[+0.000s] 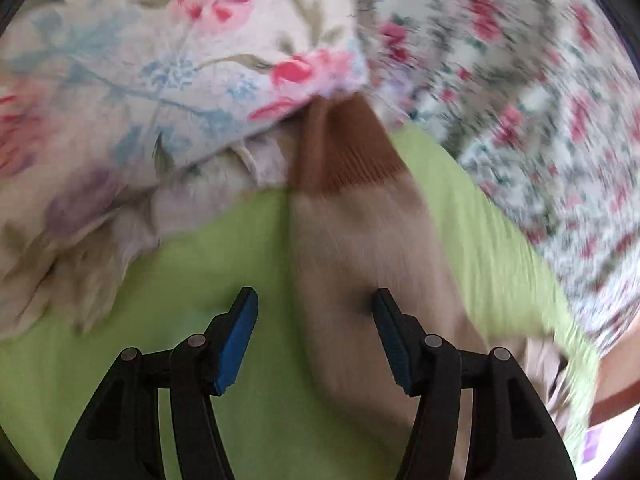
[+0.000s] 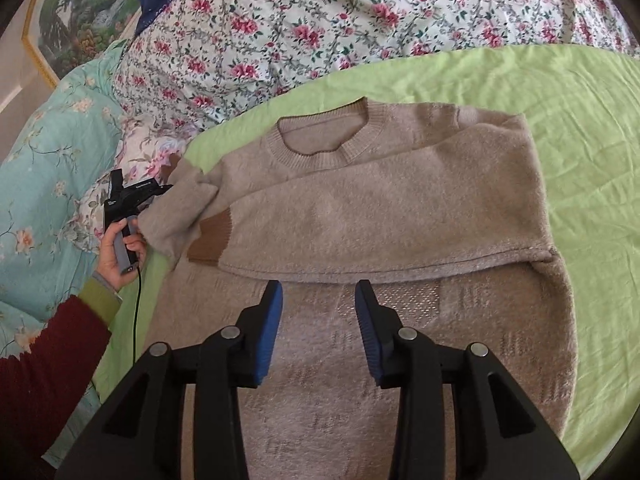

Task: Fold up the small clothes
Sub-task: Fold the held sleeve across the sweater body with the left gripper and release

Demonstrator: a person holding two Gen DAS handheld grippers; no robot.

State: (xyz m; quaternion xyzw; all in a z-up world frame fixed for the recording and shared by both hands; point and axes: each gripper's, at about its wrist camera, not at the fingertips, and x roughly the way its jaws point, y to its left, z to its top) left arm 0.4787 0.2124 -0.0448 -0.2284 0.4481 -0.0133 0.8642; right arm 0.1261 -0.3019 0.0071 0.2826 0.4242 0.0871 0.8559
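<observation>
A beige knit sweater (image 2: 400, 216) with brown cuffs lies flat on a green sheet (image 2: 520, 88), neck away from me. Its right sleeve is folded across the chest, brown cuff (image 2: 210, 240) at the left. My right gripper (image 2: 318, 308) is open and empty, hovering over the sweater's lower body. My left gripper (image 1: 316, 320) is open and empty over the left sleeve (image 1: 360, 248), whose brown cuff (image 1: 340, 148) points toward the pillow. In the right wrist view the left gripper (image 2: 132, 196) is at the sweater's left sleeve, fingers hidden by the fabric.
A floral pillow (image 1: 140, 80) lies beside the sleeve. A pink-flowered quilt (image 2: 320, 20) borders the green sheet at the far side. A turquoise floral quilt (image 2: 48, 160) lies to the left. A framed picture (image 2: 76, 12) leans at the far left.
</observation>
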